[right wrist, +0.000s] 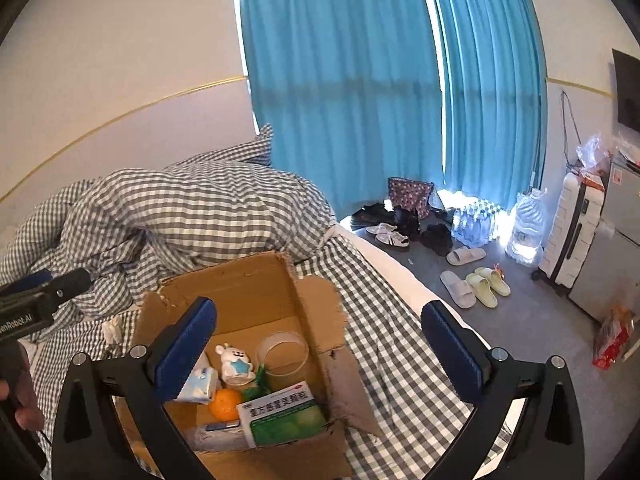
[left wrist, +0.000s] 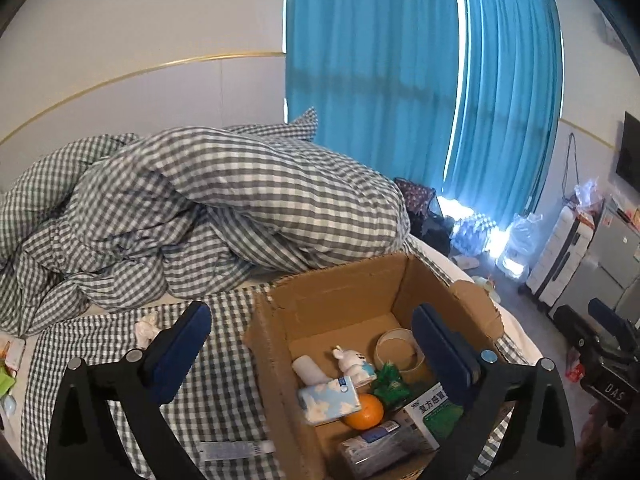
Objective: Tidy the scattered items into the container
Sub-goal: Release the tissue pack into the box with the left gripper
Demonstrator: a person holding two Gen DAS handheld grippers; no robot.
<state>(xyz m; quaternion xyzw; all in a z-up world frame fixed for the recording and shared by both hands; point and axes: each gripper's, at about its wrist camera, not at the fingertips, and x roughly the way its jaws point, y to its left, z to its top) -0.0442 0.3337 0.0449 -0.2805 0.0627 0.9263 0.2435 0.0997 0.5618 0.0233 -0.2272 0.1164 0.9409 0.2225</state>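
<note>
Left gripper (left wrist: 312,350) jaws spread wide, nothing between the pads. Cardboard box (left wrist: 340,292) sits on the checked bed just ahead and below it, right finger over the box's interior. Inside: orange (left wrist: 366,412), tissue pack (left wrist: 328,398), rabbit figure (left wrist: 352,362), tape roll (left wrist: 400,350), green medicine box (left wrist: 430,416). Crumpled tissue (left wrist: 146,328) lies on the bed beside the left finger. Right gripper (right wrist: 320,352) also wide open, empty, with the box under its left finger.

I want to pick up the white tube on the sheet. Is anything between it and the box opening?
Only the box's own near wall stands between the white tube and the opening. The cardboard box is open on top.
</note>
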